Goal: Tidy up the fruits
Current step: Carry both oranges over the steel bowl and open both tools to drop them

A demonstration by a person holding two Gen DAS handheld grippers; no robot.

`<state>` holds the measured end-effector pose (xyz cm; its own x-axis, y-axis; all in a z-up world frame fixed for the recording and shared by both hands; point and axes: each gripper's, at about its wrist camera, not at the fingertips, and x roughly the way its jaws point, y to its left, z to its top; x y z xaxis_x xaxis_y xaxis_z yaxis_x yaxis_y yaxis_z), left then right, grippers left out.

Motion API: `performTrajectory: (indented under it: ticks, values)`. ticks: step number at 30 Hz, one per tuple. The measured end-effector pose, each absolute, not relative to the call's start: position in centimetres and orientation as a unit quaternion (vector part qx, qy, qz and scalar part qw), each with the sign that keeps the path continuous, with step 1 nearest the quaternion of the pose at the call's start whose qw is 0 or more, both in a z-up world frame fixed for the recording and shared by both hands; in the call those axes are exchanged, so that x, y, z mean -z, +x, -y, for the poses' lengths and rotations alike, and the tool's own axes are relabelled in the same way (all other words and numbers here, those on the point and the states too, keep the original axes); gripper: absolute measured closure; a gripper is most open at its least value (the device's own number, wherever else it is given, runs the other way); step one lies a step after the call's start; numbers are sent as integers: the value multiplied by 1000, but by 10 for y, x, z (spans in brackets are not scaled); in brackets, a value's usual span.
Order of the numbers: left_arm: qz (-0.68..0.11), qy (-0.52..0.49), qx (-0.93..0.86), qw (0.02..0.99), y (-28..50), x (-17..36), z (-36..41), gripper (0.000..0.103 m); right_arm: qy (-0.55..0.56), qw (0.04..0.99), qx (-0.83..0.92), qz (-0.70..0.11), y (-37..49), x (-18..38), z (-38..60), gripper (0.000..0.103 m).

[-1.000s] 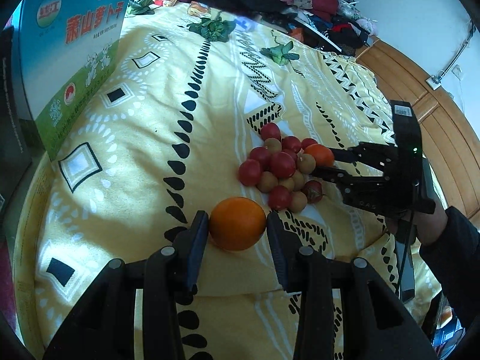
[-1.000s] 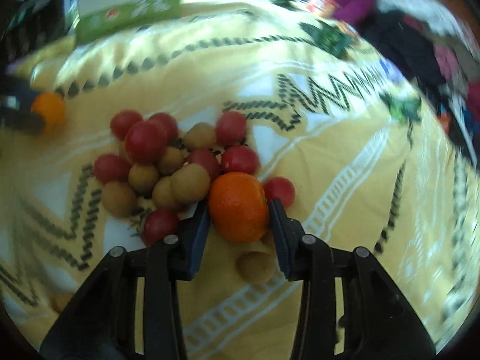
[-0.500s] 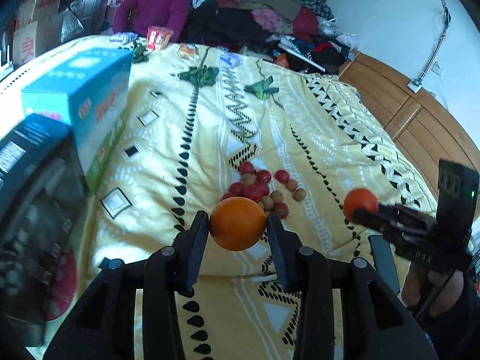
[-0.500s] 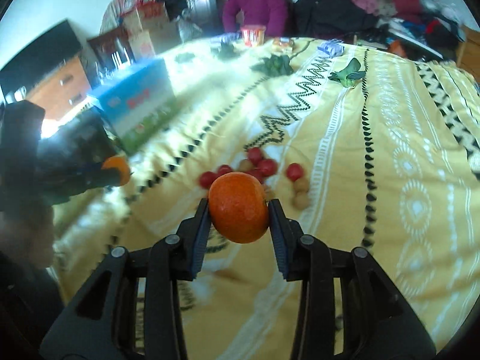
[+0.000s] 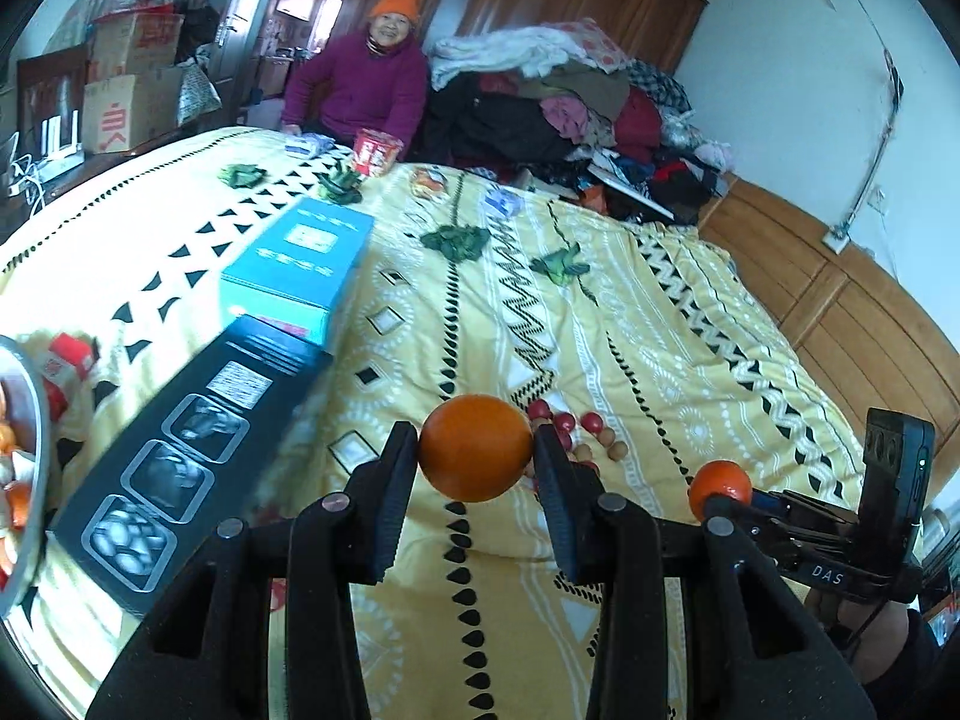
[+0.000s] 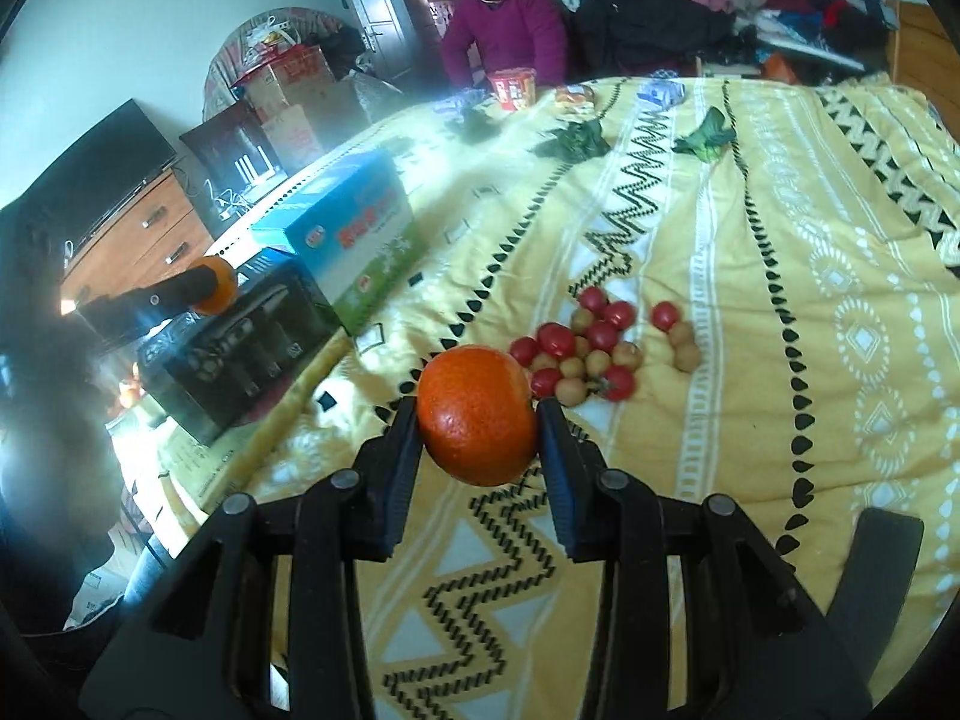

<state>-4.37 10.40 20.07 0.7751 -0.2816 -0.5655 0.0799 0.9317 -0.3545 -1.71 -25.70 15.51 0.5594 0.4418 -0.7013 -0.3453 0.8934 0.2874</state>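
- At the far left of the left wrist view, a metal bowl [image 5: 33, 456] was cut off by the frame edge; only a slice of its rim and some orange fruit inside showed.
- A black box [image 5: 180, 456] lay beside a blue box [image 5: 300, 267] on the yellow bedspread [image 5: 690, 330].
- The left gripper [image 5: 475, 456] pinched an orange [image 5: 475, 455] between its pads, above the bedspread.
- The pile of small red and brown fruits [image 6: 591, 348] was half hidden behind that orange in the left view, plain in the right view.
- The right gripper [image 6: 477, 420] clamped a second orange [image 6: 477, 415]; glare washed out the left side of its view.
- A second earlier both oranges sat low by the pile; both had since been lifted clear, and the room's far end with a seated person [image 5: 366, 84] had come into view.
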Motion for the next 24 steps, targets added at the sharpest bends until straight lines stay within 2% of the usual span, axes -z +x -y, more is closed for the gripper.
performTrajectory:
  ticks: [6,12,18,24]
  values:
    - [-288,-178,60,939,-62,-219,-160,62,34,887,-246,-390,-16,-185,217,64]
    - [-258,-204,-23,944,-91,-234,-252,62,6,883,-298,-363,-8,-219,148,64]
    - [-235,-236,-126,935,-132,-229,-358,62,-25,856,-383,-346,-5,-247,45,64]
    - [-249,-260,-193,913,-161,-203,-431,62,-45,814,-460,-350,-8,-252,-61,64]
